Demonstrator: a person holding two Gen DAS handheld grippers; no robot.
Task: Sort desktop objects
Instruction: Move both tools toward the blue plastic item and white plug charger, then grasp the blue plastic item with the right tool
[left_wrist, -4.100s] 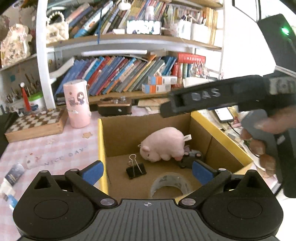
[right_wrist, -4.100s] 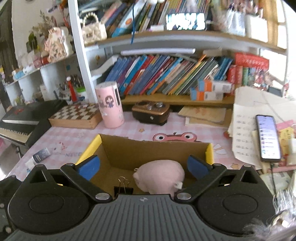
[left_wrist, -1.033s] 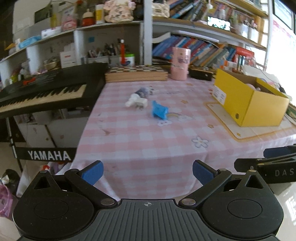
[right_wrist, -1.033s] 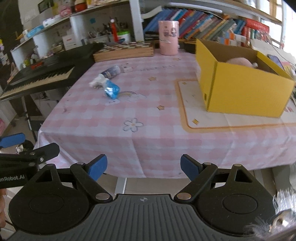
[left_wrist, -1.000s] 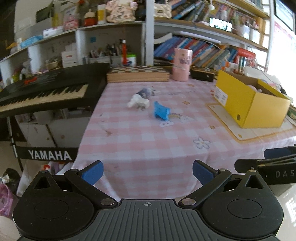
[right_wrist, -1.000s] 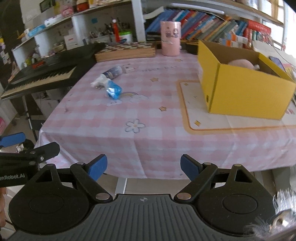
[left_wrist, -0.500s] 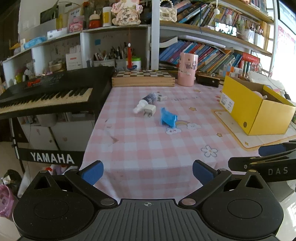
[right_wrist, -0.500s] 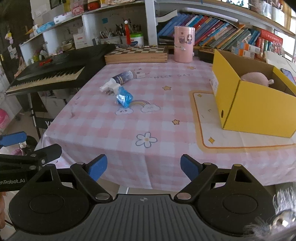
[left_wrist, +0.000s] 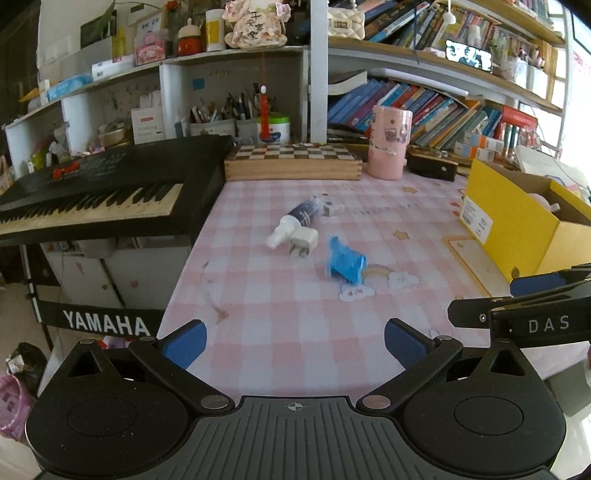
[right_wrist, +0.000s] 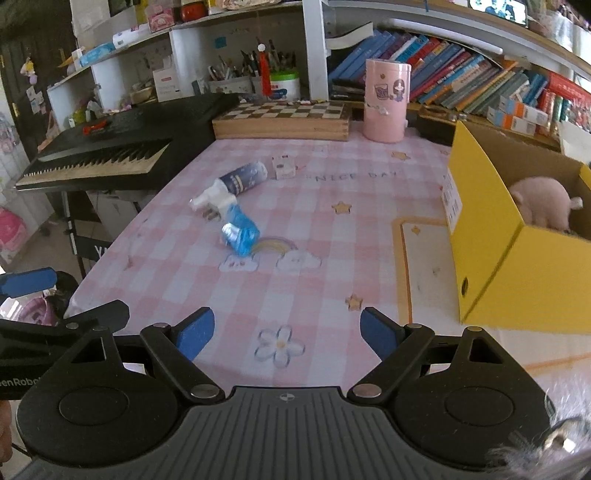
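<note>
One table under a pink-and-white checked cloth (right_wrist: 332, 236) carries everything, with one black Yamaha keyboard (left_wrist: 99, 192) standing off its left edge. One open yellow cardboard box (right_wrist: 517, 273) sits at the table's right side on a cream mat with an orange border (right_wrist: 417, 269), and one pink plush pig (right_wrist: 543, 201) lies inside the box. At the back edge rests one wooden chessboard case (right_wrist: 282, 120), and just beside it, to the right, stands one pink cylindrical canister with cartoon stickers (right_wrist: 386, 99).

Four loose items remain near the table's middle, well apart from the box: one dark blue tube with a white cap (right_wrist: 236, 182), lying on its side; one crumpled blue plastic packet (right_wrist: 241, 232); one white plug adapter (left_wrist: 303, 242), touching the tube's cap end; and one small white cube-shaped object (right_wrist: 283, 166) just beyond the tube's far end.

The left gripper (left_wrist: 295, 341) hovers at the table's near edge, blue-padded fingers (left_wrist: 186, 339) spread wide with nothing between them. The right gripper (right_wrist: 287, 330) hovers beside it, likewise spread wide and carrying nothing.
</note>
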